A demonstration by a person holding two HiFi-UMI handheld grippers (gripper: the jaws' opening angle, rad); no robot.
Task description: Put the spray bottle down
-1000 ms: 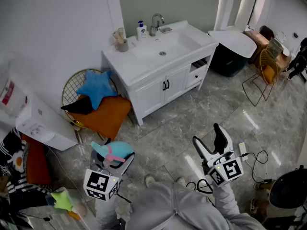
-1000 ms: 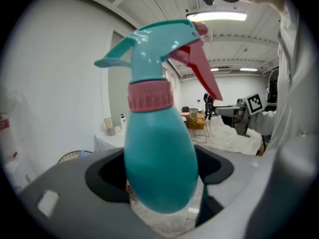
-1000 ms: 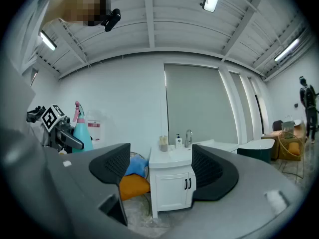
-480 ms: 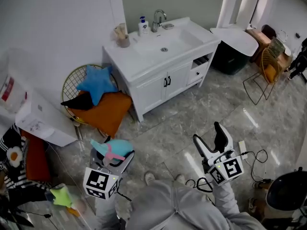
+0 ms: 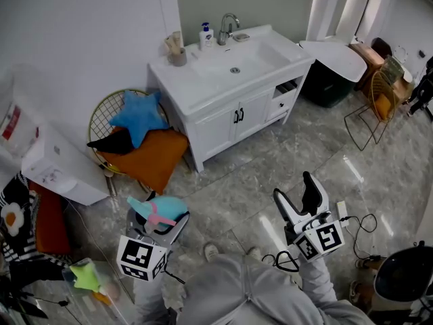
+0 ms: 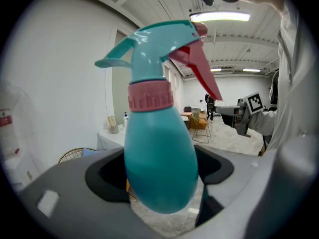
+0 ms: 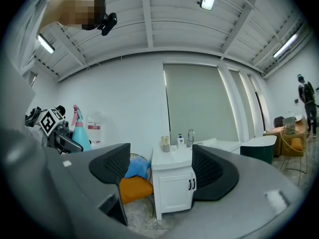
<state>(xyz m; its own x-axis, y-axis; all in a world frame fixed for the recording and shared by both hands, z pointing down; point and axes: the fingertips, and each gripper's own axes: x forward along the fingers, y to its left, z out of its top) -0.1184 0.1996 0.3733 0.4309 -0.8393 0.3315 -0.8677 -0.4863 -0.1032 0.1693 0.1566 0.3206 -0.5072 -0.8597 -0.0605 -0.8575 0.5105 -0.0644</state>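
Observation:
A teal spray bottle [image 6: 159, 153] with a pink collar and trigger stands upright between the jaws of my left gripper [image 6: 162, 171], which is shut on its body. In the head view the spray bottle [image 5: 160, 212] shows at the lower left, held low above the floor by the left gripper [image 5: 157, 225]. My right gripper [image 5: 299, 200] is at the lower right, open, with nothing between its fingers. The right gripper view looks past its open jaws at the white vanity [image 7: 177, 180], and the spray bottle [image 7: 79, 133] shows at its left.
A white sink vanity [image 5: 233, 100] with a faucet [image 5: 226, 27] and small bottles stands ahead. A wire chair with an orange cushion [image 5: 145, 156] and blue star pillow [image 5: 137, 117] is left of it. A black cable [image 5: 355, 225] lies on the grey marble floor.
The view has shifted slightly; both grippers keep their places and the bottle stays held.

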